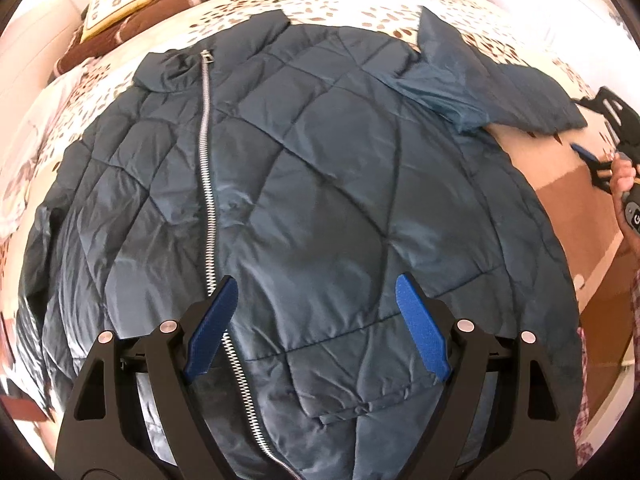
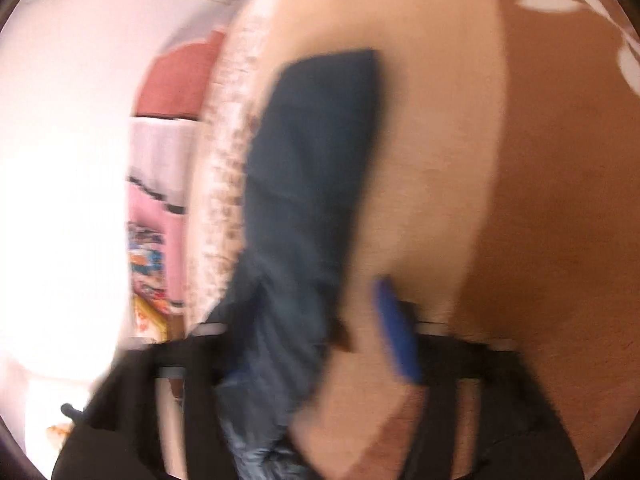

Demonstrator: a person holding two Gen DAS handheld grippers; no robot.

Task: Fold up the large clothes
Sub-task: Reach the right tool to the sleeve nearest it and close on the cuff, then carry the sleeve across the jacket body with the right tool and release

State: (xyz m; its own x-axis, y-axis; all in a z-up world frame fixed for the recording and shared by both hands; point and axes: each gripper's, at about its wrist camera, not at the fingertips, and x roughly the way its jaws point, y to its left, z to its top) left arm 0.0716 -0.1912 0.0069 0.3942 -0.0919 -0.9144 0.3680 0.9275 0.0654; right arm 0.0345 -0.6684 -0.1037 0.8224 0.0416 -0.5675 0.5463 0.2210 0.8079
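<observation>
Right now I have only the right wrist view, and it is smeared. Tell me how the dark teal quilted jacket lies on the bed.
Observer: The dark teal quilted jacket lies spread out, front up, on the cream leaf-print bedspread.
Operator: Report the zipper.
Observer: The silver metal zipper is closed along the length that shows, running from the collar down toward the hem.
Operator: Give me the left gripper.
Observer: The left gripper hovers open over the jacket's lower front, gripping nothing.
</observation>
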